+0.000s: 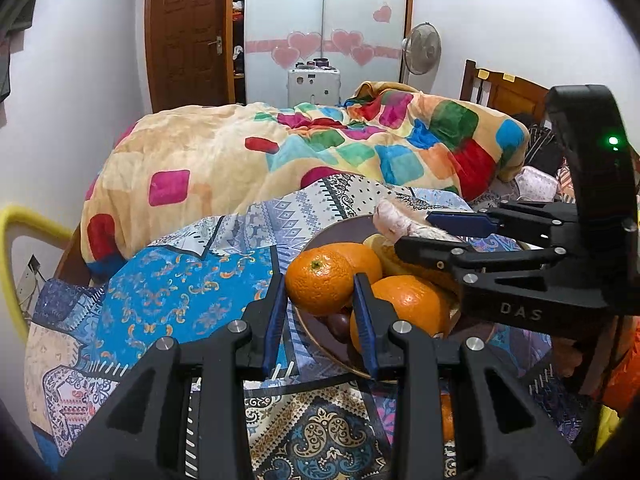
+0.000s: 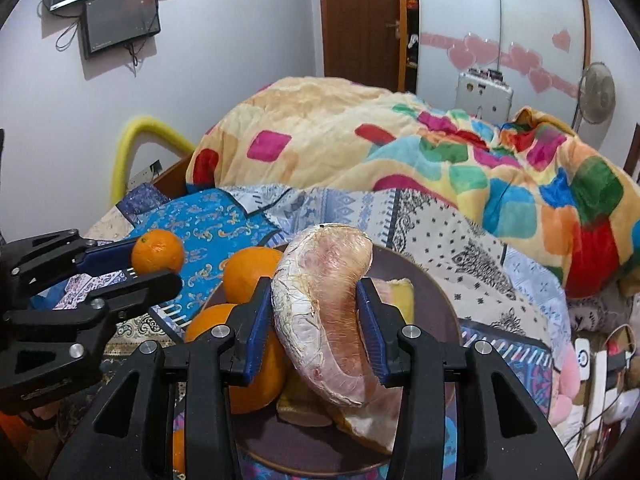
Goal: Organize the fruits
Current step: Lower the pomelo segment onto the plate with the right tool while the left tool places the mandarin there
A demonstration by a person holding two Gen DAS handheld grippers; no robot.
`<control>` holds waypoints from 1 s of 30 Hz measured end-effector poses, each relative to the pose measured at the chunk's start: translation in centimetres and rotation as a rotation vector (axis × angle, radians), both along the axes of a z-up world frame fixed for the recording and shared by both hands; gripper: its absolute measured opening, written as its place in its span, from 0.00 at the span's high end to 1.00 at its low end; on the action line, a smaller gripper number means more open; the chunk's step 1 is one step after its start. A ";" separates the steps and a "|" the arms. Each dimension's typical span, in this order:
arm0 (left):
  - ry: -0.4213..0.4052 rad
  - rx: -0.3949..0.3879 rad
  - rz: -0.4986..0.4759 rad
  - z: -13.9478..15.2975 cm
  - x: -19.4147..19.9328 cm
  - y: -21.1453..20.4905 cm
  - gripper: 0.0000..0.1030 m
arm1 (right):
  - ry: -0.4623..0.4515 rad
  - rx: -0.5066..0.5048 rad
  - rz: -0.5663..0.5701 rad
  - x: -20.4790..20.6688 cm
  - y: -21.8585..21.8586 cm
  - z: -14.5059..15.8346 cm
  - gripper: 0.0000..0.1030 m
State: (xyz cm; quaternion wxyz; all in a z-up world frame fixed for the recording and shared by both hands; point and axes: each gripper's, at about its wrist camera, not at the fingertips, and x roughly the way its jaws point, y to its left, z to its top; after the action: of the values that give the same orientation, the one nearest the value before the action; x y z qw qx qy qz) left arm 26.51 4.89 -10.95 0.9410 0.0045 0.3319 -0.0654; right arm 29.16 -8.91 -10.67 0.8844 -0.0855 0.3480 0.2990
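Left wrist view first: the left gripper had its blue pads closed on a small orange near the middle of the frame, jaws only narrowly apart and squeezing the fruit on both sides. Just behind and to the right of it sat two bigger oranges on a dark plate, which rested on the patterned bedspread. At the right edge the right gripper reached in sideways with a pale pomelo segment pinched at its tip, over the far side of the plate.

Right wrist view: the pomelo segment filled the centre, clamped between the blue pads at a fairly narrow gap, standing roughly upright above the plate. More pomelo pieces lay on the plate behind and below it, the oranges to the left. At the left edge the left gripper showed up with its small orange, held off past the plate's left side.

My read: both fruits were mid-carry, placing step. Next up looks like lowering each one onto a free bit of plate and only then letting go, since a round orange could roll off the pile
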 end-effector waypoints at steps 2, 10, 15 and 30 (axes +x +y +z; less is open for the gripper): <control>0.001 0.000 0.001 0.0 0.0 0.0 0.68 | 0.004 0.007 0.000 0.2 -0.2 0.0 0.62; 0.011 -0.003 -0.010 0.1 0.3 -0.7 0.68 | -0.016 0.024 0.001 -0.8 -1.1 1.1 0.57; 0.002 -0.009 -0.028 0.8 0.3 -1.7 0.68 | -0.065 0.030 -0.017 -2.1 -2.9 2.0 0.55; 0.071 0.007 -0.063 -0.1 2.5 -4.5 0.67 | -0.110 0.037 -0.047 -2.7 -5.8 1.5 0.54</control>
State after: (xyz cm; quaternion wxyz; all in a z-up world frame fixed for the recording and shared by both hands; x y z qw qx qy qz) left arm 28.96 0.39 -11.06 0.9262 0.0162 0.3648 -0.0939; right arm 26.48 -14.67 -9.19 0.9104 -0.0772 0.2950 0.2794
